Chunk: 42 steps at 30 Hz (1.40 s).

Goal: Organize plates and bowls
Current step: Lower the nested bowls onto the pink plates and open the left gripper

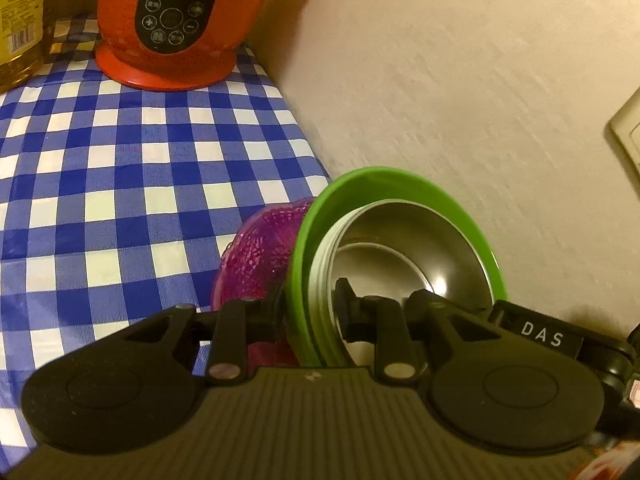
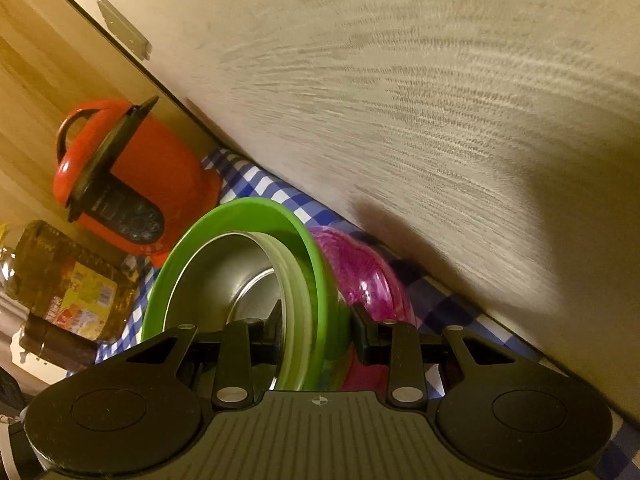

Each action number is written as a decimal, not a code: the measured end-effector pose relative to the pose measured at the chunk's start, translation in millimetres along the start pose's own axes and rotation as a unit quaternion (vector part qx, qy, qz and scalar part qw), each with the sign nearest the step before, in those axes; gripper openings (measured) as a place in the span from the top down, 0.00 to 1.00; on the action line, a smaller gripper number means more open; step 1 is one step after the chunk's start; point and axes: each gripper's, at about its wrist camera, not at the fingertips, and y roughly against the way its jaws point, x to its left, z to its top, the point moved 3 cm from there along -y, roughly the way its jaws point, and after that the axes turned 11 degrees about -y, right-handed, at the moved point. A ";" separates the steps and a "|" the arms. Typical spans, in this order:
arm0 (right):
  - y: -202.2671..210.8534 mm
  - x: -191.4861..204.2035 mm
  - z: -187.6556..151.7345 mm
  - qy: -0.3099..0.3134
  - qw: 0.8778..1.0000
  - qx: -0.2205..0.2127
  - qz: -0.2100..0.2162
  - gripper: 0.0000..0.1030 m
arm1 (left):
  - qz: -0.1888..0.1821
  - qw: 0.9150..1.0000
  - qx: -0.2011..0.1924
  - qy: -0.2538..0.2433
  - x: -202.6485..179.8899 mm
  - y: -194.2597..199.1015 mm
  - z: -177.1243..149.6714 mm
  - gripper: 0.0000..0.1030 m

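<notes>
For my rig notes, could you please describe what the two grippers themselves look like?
Both look alike: matte black plastic, a ribbed central plate flanked by two round discs, and angular linkage arms with silver rivets. The left gripper has a small white mark on its plate; a white "DAS" label sits beside it. The right gripper carries a small crosshair mark.

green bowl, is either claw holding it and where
Both claws grip the green bowl by its rim, on opposite sides: left claw, right claw, each with one finger inside and one outside. A steel bowl sits nested inside.

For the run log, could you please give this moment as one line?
left gripper: shut on green bowl | right gripper: shut on green bowl | steel bowl: nested inside
</notes>
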 end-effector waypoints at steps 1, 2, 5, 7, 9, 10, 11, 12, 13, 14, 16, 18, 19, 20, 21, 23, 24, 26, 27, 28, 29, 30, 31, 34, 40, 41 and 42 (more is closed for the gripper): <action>-1.9 0.2 0.7 0.002 1.000 0.001 -0.002 0.68 | 0.000 1.000 0.002 0.000 1.2 -2.5 0.5 0.77; -3.7 0.3 0.9 0.004 1.000 0.002 -0.003 0.68 | 0.000 1.000 0.003 0.001 2.1 -4.3 0.0 0.77; -7.2 1.5 -0.2 0.009 1.000 0.004 -0.008 0.68 | 0.002 1.000 0.007 0.006 4.9 -9.1 -2.1 0.77; -9.6 2.3 -0.8 0.011 1.000 0.004 -0.011 0.68 | 0.004 1.000 0.009 0.006 6.2 -12.0 -3.1 0.77; -11.4 2.0 -1.7 0.012 1.000 0.005 -0.012 0.68 | 0.007 1.000 0.011 0.002 6.4 -14.1 -3.5 0.77; -11.5 1.8 -1.9 0.012 1.000 0.005 -0.012 0.68 | 0.007 1.000 0.012 0.001 6.5 -15.1 -3.6 0.77; -12.1 0.9 -2.3 0.012 1.000 0.006 -0.013 0.68 | 0.007 1.000 0.013 0.001 6.6 -15.8 -3.5 0.77; -13.0 0.0 -2.4 0.011 1.000 0.006 -0.013 0.68 | 0.007 1.000 0.014 0.000 6.4 -16.6 -3.8 0.77; -13.9 -0.8 -2.6 0.011 1.000 0.007 -0.014 0.68 | 0.008 1.000 0.015 -0.001 6.3 -17.3 -4.0 0.77; -14.7 -1.0 -2.4 0.011 1.000 0.007 -0.015 0.68 | 0.008 1.000 0.016 -0.001 6.2 -18.1 -4.4 0.77; -15.9 0.2 -2.5 0.011 1.000 0.006 -0.016 0.68 | 0.009 1.000 0.015 -0.002 6.7 -18.4 -5.9 0.77; -17.1 1.5 -2.3 0.012 1.000 0.006 -0.015 0.68 | 0.011 1.000 0.013 -0.002 7.1 -18.9 -6.1 0.77; -18.4 2.1 -2.3 0.012 1.000 0.006 -0.015 0.68 | 0.011 1.000 0.013 -0.002 7.3 -18.7 -6.5 0.77; -19.0 2.3 -2.1 0.012 1.000 0.006 -0.014 0.68 | 0.010 1.000 0.012 -0.003 7.6 -19.1 -6.3 0.77; -19.5 2.3 -2.0 0.012 1.000 0.006 -0.014 0.68 | 0.011 1.000 0.012 -0.003 7.6 -19.1 -6.6 0.77; -19.5 1.5 -2.4 0.013 1.000 0.005 -0.012 0.68 | 0.012 1.000 0.009 -0.006 8.1 -19.5 -6.3 0.77; -19.8 1.4 -2.6 0.013 1.000 0.005 -0.011 0.68 | 0.012 1.000 0.009 -0.007 8.1 -19.9 -6.2 0.77; -18.9 0.0 -3.1 0.013 1.000 0.005 -0.011 0.68 | 0.011 1.000 0.008 -0.012 6.7 -20.3 -6.1 0.78; -18.4 0.0 -3.2 0.014 1.000 0.005 -0.011 0.68 | 0.013 1.000 0.007 -0.015 6.0 -20.5 -5.9 0.77; -18.1 0.1 -3.4 0.014 1.000 0.004 -0.012 0.68 | 0.015 1.000 0.005 -0.018 5.1 -20.0 -5.9 0.77; -16.9 0.1 -3.4 0.015 1.000 0.004 -0.013 0.68 | 0.016 1.000 0.005 -0.022 4.4 -19.7 -6.0 0.76; -17.2 0.2 -3.2 0.016 1.000 0.004 -0.013 0.67 | 0.017 1.000 0.004 -0.024 4.2 -19.3 -6.2 0.75; -17.4 0.5 -3.4 0.017 1.000 0.005 -0.014 0.66 | 0.018 1.000 0.003 -0.026 4.3 -18.1 -6.6 0.72; -17.0 2.2 -3.2 0.020 1.000 0.000 -0.006 0.56 | 0.019 0.999 -0.006 -0.026 6.7 -13.1 -7.2 0.68; -3.2 11.7 -5.4 0.059 0.998 -0.033 0.004 0.48 | 0.017 0.999 -0.028 -0.008 13.5 1.1 -9.3 0.65; -1.7 12.1 -6.3 0.062 0.997 -0.035 0.005 0.48 | 0.016 0.999 -0.031 -0.006 14.0 4.1 -10.2 0.65; 0.3 12.0 -7.2 0.064 0.997 -0.036 0.006 0.48 | 0.016 0.999 -0.034 -0.005 14.2 7.0 -10.9 0.65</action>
